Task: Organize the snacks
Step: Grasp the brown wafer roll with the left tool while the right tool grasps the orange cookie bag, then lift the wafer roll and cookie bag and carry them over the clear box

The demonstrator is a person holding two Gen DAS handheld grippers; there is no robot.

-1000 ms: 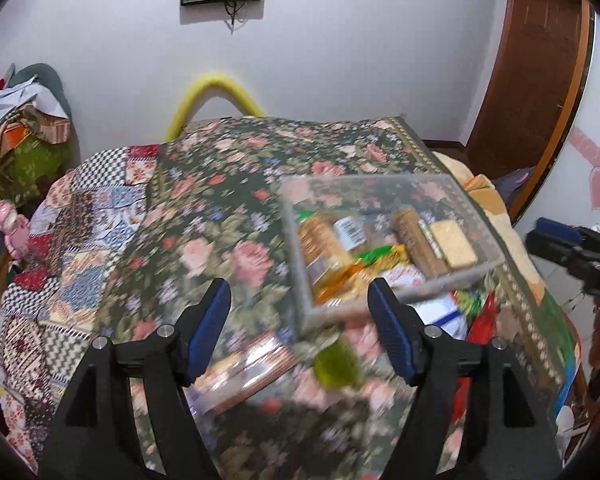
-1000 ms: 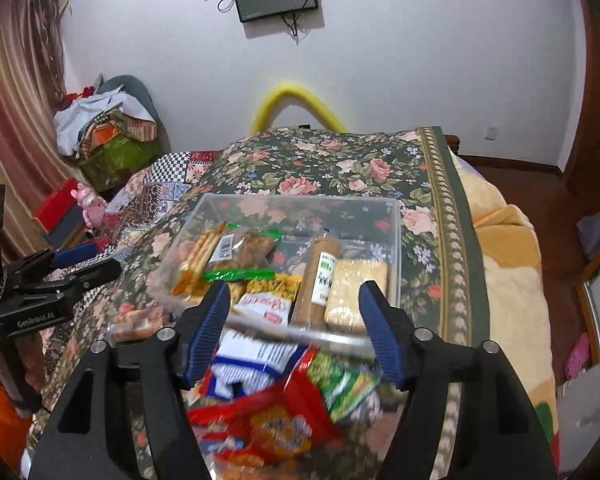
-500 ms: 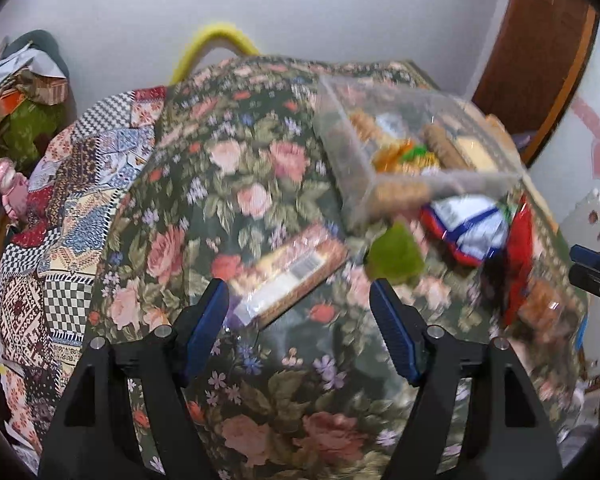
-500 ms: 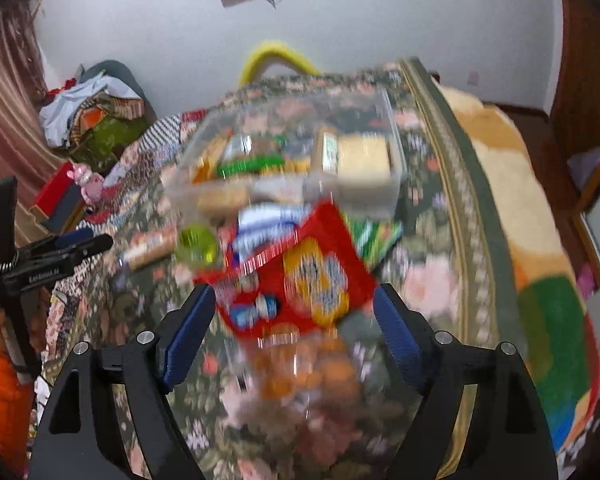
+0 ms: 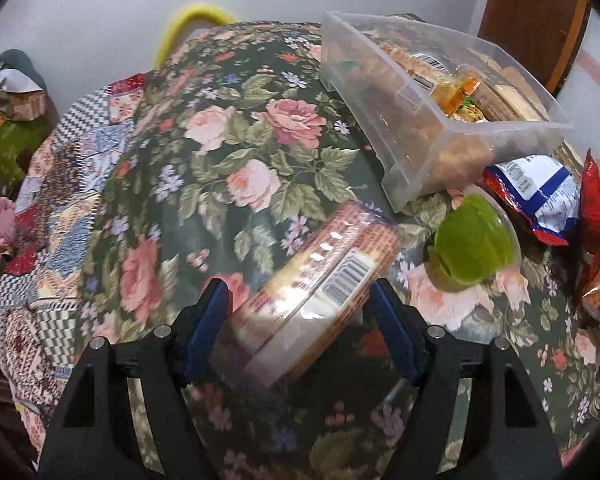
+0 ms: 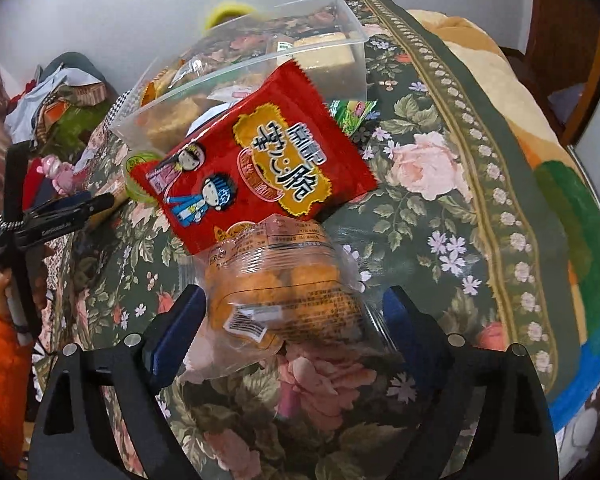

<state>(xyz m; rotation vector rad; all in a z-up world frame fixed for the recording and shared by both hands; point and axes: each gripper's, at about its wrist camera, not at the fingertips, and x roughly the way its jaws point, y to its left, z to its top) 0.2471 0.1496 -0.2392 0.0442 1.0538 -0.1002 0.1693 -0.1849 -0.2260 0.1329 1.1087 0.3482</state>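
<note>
A: What is seen at the tongs?

B: The left gripper is spread wide around a long biscuit pack, low in the middle of its frame. Whether the pack is touched cannot be told; nothing is squeezed yet. The right gripper is spread wide around a clear bag of orange snacks, low in its frame. That bag is not pinched either.

A: How much is done?

B: Some snacks are already packed in the clear box at the upper right. More is left on the flowered blanket: the biscuit pack, a green cup and a blue and white bag at the right. About half seems done.

A: What is shown in one view only?

B: A red packet is seen whole only in the right view, leaning against the box. The green cup is shown clearly only in the left view.
</note>
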